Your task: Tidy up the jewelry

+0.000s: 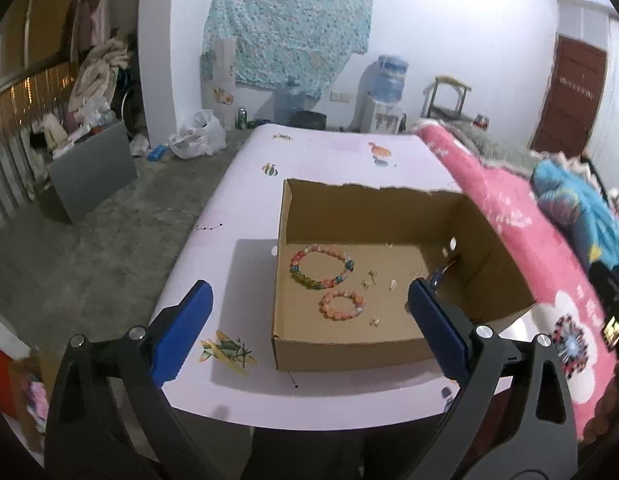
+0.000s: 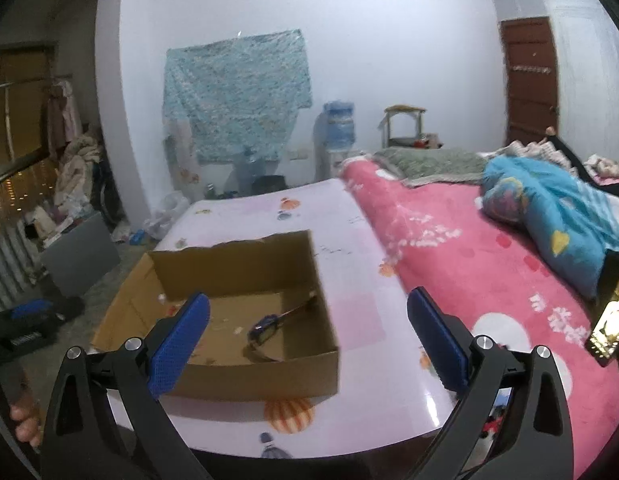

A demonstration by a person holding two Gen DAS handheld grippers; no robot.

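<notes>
An open cardboard box (image 1: pixel 373 216) sits on a pale table (image 1: pixel 329 152) with cartoon stickers. On its floor lie a large multicoloured bead bracelet (image 1: pixel 321 266), a smaller pink bead bracelet (image 1: pixel 342 304) and several tiny loose pieces (image 1: pixel 392 284). My left gripper (image 1: pixel 309 294) hangs above the box's near left corner, open and empty. In the right wrist view the same box (image 2: pixel 237 268) holds a dark blue wristwatch (image 2: pixel 265 328) near its right wall. My right gripper (image 2: pixel 308 301) is open and empty above the box's near right corner.
A bed with a pink blanket (image 2: pixel 469 260) runs along the table's right side, with a blue quilt (image 2: pixel 557 216) on it. A phone (image 2: pixel 609 320) lies at the bed's near edge. The floor drops away on the left, where a grey board (image 1: pixel 93 168) and clutter stand.
</notes>
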